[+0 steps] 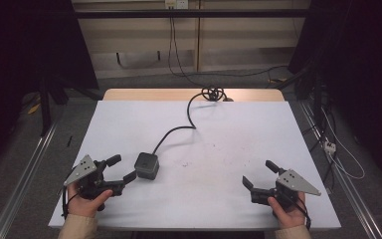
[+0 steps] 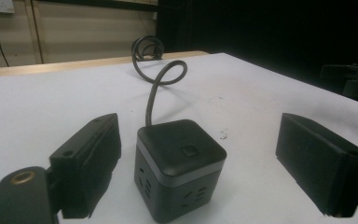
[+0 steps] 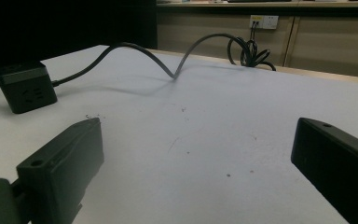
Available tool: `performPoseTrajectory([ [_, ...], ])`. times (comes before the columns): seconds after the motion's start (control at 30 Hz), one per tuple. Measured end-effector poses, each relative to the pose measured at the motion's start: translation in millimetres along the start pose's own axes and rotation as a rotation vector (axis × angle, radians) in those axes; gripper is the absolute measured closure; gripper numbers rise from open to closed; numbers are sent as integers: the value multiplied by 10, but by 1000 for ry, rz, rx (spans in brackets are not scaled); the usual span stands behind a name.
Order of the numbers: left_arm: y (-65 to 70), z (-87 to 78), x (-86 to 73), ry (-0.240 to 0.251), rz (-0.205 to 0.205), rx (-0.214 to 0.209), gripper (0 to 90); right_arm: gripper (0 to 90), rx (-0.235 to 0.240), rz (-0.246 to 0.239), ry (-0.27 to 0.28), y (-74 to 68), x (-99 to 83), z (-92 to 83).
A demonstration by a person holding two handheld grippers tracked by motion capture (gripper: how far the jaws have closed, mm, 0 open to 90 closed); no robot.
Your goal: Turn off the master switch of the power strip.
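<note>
A dark cube-shaped power socket [image 1: 146, 166] [image 2: 179, 165] [image 3: 24, 87] sits on the white table [image 1: 219, 144], left of centre, with a button on top. Its black cable [image 1: 179, 130] [image 2: 154, 88] [image 3: 168, 60] runs to a coil at the far edge. My left gripper [image 1: 122, 168] [image 2: 200, 172] is open just left of the cube; in the left gripper view the cube sits between the wide jaws without touching either. My right gripper [image 1: 261, 174] [image 3: 196, 172] is open near the front right, with bare table between its jaws.
The coiled cable [image 1: 214, 93] lies at the table's far edge on a wooden strip. A wall outlet [image 3: 264, 21] and hanging wires are behind. Metal rails [image 1: 20, 179] run along both sides of the table. A small white plug strip [image 1: 330, 146] lies on the floor at right.
</note>
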State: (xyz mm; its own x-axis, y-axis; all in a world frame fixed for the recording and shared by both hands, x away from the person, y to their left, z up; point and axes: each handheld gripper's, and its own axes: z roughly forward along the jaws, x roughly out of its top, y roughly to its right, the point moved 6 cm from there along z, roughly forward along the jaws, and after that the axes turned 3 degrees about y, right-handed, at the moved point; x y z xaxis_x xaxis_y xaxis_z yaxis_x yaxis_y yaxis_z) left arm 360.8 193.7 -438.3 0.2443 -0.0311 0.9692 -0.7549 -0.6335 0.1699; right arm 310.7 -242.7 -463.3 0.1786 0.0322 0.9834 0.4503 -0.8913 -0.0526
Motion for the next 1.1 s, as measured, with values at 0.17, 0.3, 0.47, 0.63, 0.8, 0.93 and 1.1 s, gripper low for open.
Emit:
performPoseTrajectory([
  [0.17,-3,7,10,-5,-1,2,212,21,-2,1,-1,4,1,0],
  [0.3,-11,13,17,-11,5,5,249,21,-1,-4,1,7,4,1],
  [0.47,-13,27,21,-20,9,12,295,22,4,-10,3,-2,14,4],
  [0.63,-28,50,36,-31,2,35,354,22,10,-15,3,-15,19,10],
  [0.8,-21,88,55,-52,2,41,384,23,16,-14,4,-29,30,12],
  [0.93,-13,115,66,-61,-3,43,418,23,18,-17,4,-29,33,10],
  [1.1,18,165,67,-88,10,19,481,24,16,-13,7,-21,37,9],
])
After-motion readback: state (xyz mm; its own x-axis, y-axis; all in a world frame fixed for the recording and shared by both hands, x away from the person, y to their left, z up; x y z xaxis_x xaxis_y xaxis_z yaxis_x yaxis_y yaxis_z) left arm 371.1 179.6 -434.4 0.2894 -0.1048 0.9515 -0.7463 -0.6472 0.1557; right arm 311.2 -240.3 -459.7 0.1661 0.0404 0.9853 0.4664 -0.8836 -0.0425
